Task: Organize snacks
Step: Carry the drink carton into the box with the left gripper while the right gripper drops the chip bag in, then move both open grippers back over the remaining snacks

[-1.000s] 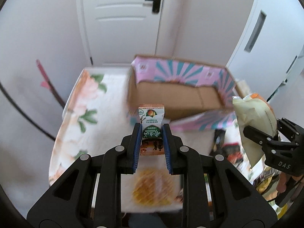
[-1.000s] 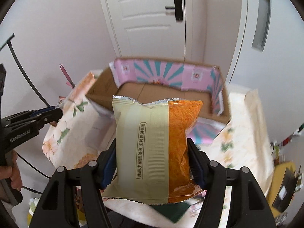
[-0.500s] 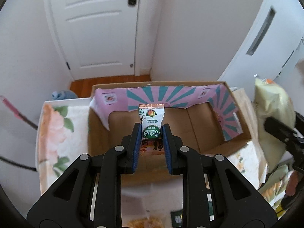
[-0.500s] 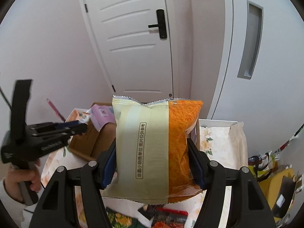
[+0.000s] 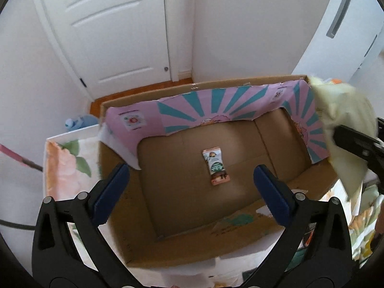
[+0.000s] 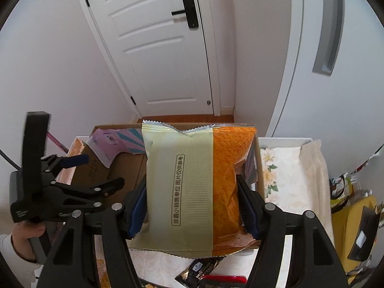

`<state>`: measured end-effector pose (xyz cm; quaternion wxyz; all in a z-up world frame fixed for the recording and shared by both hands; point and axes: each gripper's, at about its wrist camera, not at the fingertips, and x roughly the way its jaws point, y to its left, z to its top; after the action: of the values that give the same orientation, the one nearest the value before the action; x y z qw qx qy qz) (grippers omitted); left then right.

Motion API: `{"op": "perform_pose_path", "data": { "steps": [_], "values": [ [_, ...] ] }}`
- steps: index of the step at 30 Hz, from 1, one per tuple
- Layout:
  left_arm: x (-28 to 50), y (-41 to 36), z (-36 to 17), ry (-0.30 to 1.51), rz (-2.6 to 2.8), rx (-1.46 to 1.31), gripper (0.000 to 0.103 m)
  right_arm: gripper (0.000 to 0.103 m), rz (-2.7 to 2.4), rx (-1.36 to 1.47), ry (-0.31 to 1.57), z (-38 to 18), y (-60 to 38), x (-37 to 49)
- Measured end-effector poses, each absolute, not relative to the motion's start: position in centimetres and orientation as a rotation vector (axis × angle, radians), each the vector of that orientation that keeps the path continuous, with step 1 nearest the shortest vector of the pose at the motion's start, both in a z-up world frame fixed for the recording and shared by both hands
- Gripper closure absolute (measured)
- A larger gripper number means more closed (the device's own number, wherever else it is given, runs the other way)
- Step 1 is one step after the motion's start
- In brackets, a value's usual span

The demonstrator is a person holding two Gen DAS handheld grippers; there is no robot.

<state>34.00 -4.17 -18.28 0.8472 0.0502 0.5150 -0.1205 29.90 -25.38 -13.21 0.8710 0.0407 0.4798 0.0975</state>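
While your left gripper (image 5: 192, 177) hangs over the cardboard box (image 5: 240, 235), its jaws have just sprung wide apart, nothing between them now. Below and ahead of those fingers, the small snack packet (image 5: 216, 166) lies flat on the box floor; half a second ago it was pinched between those pads. Across to your right gripper (image 6: 192, 206): it's clamped on the big green-and-orange snack bag (image 6: 192, 192), same grip as a second ago, now over the box's right end. That bag hides most of the box interior from the right wrist view, and it is blurred at the left view's edge.
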Motion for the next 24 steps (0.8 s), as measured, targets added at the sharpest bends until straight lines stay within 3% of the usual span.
{"op": "perform_pose_path", "data": {
  "steps": [10,11,13,14,24],
  "values": [
    [31.7,-1.8,-16.2,1.04,-0.176,0.093,0.0,0.037,0.291,0.115,1.135,-16.3,-23.3,34.4],
    [31.5,-1.6,-16.1,1.038,-0.17,0.09,0.0,0.033,0.287,0.109,1.16,-17.0,-22.9,34.9],
    [31.0,-1.3,-15.9,1.035,-0.155,0.086,0.0,0.005,0.253,0.109,1.139,-18.0,-22.9,35.4],
    [30.7,-1.1,-15.9,1.034,-0.146,0.085,0.0,0.003,0.246,0.119,1.127,-18.1,-23.1,35.3],
    [26.8,-0.1,-13.7,0.984,-0.089,0.06,0.0,0.002,0.246,0.15,1.045,-14.9,-25.8,30.7]
  ]
}}
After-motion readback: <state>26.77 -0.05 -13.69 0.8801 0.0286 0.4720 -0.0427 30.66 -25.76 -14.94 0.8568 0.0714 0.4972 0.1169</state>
